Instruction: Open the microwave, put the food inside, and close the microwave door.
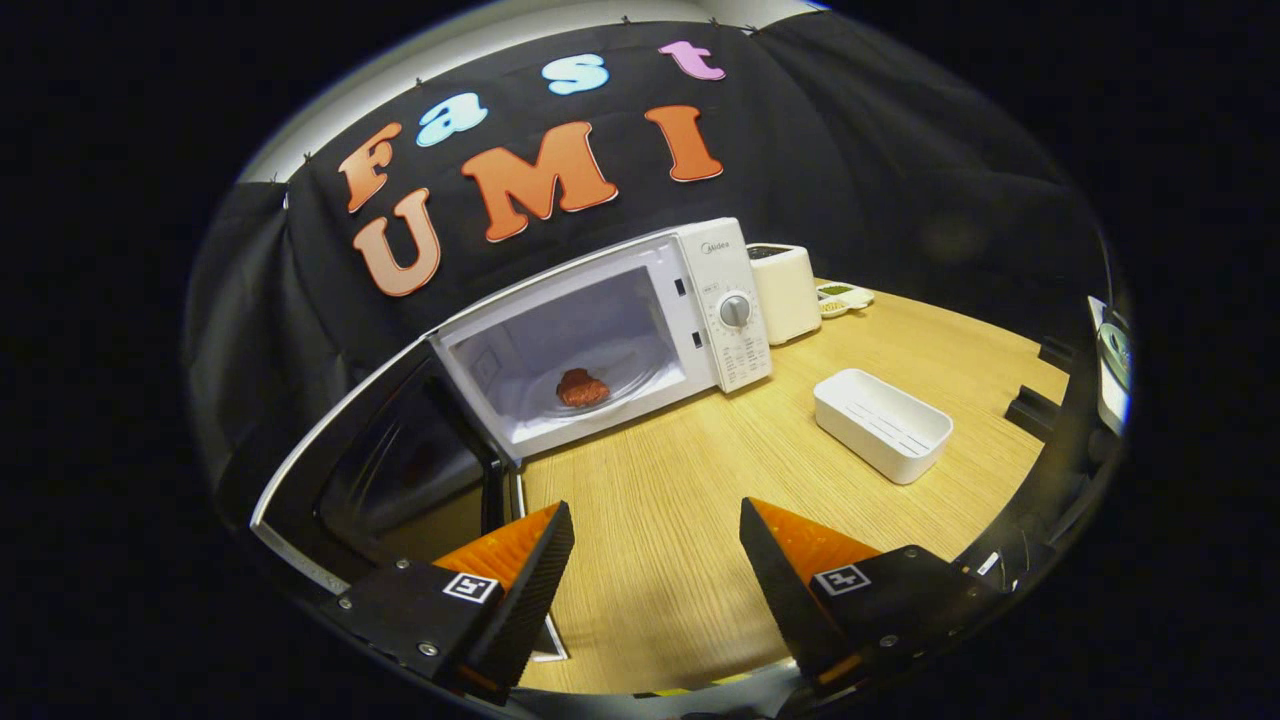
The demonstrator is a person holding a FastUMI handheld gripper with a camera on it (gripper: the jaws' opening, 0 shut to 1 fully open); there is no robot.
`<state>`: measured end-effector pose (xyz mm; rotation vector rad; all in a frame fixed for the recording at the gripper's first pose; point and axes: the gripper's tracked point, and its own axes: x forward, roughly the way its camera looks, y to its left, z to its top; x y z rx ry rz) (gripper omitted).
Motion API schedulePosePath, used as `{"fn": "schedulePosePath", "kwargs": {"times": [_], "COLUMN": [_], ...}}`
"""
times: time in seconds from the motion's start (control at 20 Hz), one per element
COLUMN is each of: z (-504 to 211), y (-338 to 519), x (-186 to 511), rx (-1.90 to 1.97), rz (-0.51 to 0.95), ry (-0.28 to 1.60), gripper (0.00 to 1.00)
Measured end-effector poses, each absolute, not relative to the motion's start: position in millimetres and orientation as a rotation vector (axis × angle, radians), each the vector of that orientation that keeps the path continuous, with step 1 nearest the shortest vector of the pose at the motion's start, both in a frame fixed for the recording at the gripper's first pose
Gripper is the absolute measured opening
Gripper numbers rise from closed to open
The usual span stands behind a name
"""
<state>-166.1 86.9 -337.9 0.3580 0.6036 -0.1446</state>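
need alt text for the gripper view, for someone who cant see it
A white microwave stands open on a wooden table, a reddish piece of food on its glass plate. The open gripper hovers empty in front; a white tray sits to the right.

Gripper point(655, 560) fingers are spread wide with nothing between them, just bare table point(700, 480) ahead, so that lane to the microwave point(640, 320) mouth is wide open. The door point(380, 470) swings out on the left, right next to the left finger, so that side's tight. White tray point(882, 425) sits off right, toaster point(785, 292) further back beside the microwave.
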Motion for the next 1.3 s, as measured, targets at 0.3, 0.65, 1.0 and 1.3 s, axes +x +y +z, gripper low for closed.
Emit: {"fn": "schedulePosePath", "kwargs": {"times": [0.3,0.65,1.0,1.3], "z": [-331.3,-333.6,-325.3,-317.3], "y": [131.5,196.4,278.5,306.0], "x": [-224.4,-260.7,-250.5,-199.2], "rx": [0.231,0.083,0.082,0.067], "rz": [-0.083,0.061,0.185,0.160], "ry": [0.649,0.678,0.672,0.614], "gripper": [0.96,0.64,0.18,0.18]}}
